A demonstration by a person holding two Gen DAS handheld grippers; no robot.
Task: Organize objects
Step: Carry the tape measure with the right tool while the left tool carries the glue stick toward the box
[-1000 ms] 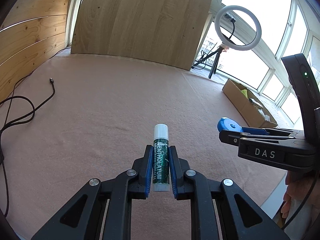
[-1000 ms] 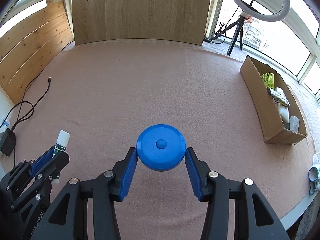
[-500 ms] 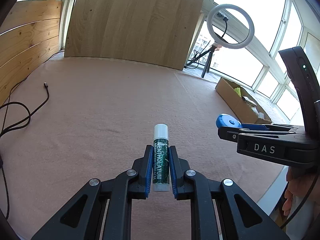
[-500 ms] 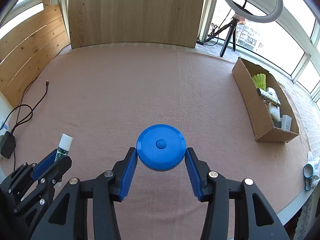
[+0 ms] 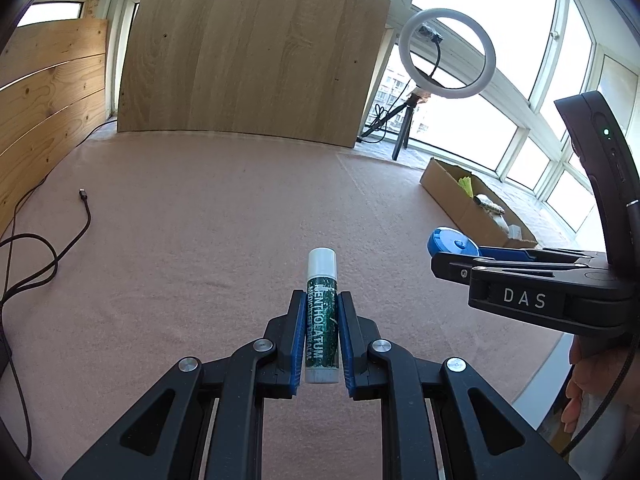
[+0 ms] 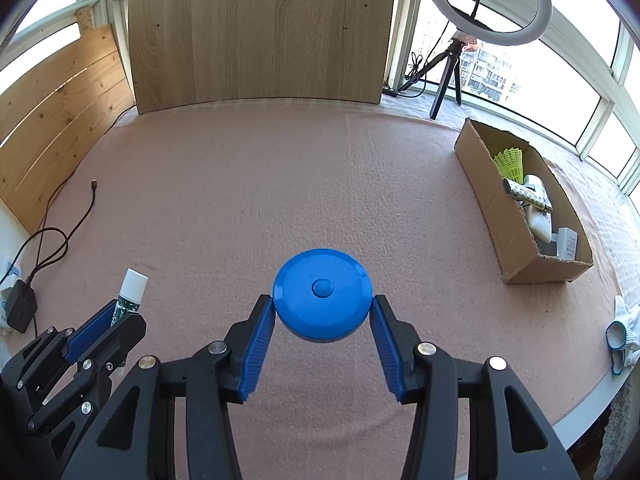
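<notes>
My left gripper (image 5: 321,300) is shut on a green Mentholatum lip balm stick (image 5: 321,312) with a white cap, held above the pink cloth. The stick also shows in the right wrist view (image 6: 130,294), at the lower left. My right gripper (image 6: 323,304) is shut on a round blue disc-shaped case (image 6: 322,294) and holds it above the cloth. The case also shows in the left wrist view (image 5: 452,243), at the right. A cardboard box (image 6: 500,220) with a yellow shuttlecock and other items stands at the right.
A pink cloth (image 6: 260,192) covers the table. A black cable (image 5: 48,248) and a charger (image 6: 20,306) lie at the left. A ring light on a tripod (image 6: 486,4) and a wooden board (image 6: 260,32) stand behind. A white glove (image 6: 622,328) lies at the right edge.
Both grippers have risen and tilted up while keeping hold of the lip balm and the blue case. The box now sits closer to the middle of both views.
</notes>
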